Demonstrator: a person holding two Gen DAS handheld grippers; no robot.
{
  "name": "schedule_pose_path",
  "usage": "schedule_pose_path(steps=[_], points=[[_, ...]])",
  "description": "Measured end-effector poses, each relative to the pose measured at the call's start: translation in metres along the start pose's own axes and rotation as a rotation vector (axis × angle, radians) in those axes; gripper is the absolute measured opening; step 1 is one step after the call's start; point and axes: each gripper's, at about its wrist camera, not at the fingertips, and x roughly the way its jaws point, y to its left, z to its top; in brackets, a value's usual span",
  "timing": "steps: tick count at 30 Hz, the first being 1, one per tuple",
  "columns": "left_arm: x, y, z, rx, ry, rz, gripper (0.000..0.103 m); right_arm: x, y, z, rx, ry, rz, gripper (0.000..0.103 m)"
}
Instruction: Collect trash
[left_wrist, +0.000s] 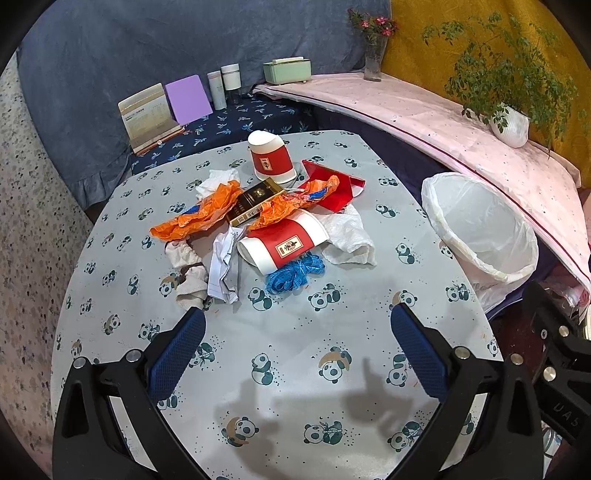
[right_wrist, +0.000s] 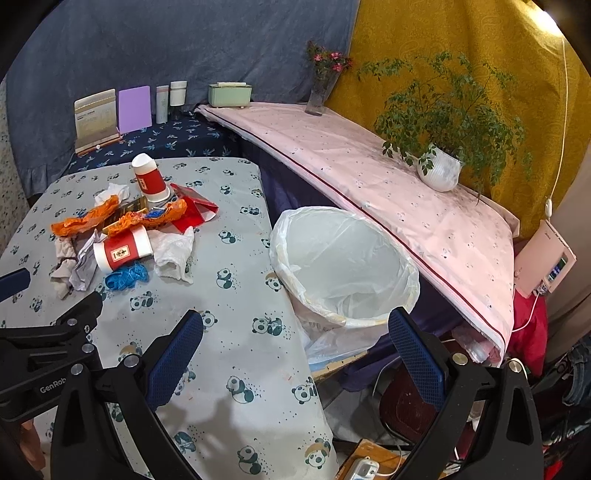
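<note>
A heap of trash lies on the panda-print table (left_wrist: 295, 369): an upturned red-and-white paper cup (left_wrist: 269, 157), a second cup on its side (left_wrist: 284, 243), orange wrappers (left_wrist: 199, 214), a dark cigarette box (left_wrist: 255, 201), crumpled white paper (left_wrist: 223, 269), a blue scrap (left_wrist: 295, 273) and a white tissue (left_wrist: 347, 232). My left gripper (left_wrist: 297, 332) hovers open over the table's near part, short of the heap. My right gripper (right_wrist: 295, 334) is open and empty, above the table's right edge beside the bin (right_wrist: 343, 266), which is lined with a white bag. The same heap (right_wrist: 122, 229) shows at the right wrist view's left.
A pink-covered ledge (right_wrist: 388, 184) runs behind the bin with a potted plant (right_wrist: 441, 170) and a flower vase (right_wrist: 319, 88). Cards, bottles and a green box (left_wrist: 287, 70) stand on a dark shelf behind the table. Cables and clutter lie on the floor at the right.
</note>
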Motion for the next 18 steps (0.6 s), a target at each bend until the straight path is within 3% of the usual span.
schedule_pose_path(steps=[8,15,18], points=[[0.013,0.029,0.001,-0.046,0.016,0.028,0.096,0.005,0.017,0.004,0.002,-0.012,0.006,0.096],[0.033,0.069,0.001,-0.068,0.035,0.086,0.096,0.015,0.044,0.011,-0.002,-0.021,0.04,0.096],[0.045,0.094,0.002,-0.112,0.06,0.078,0.096,0.022,0.059,0.013,-0.011,-0.018,0.063,0.096]])
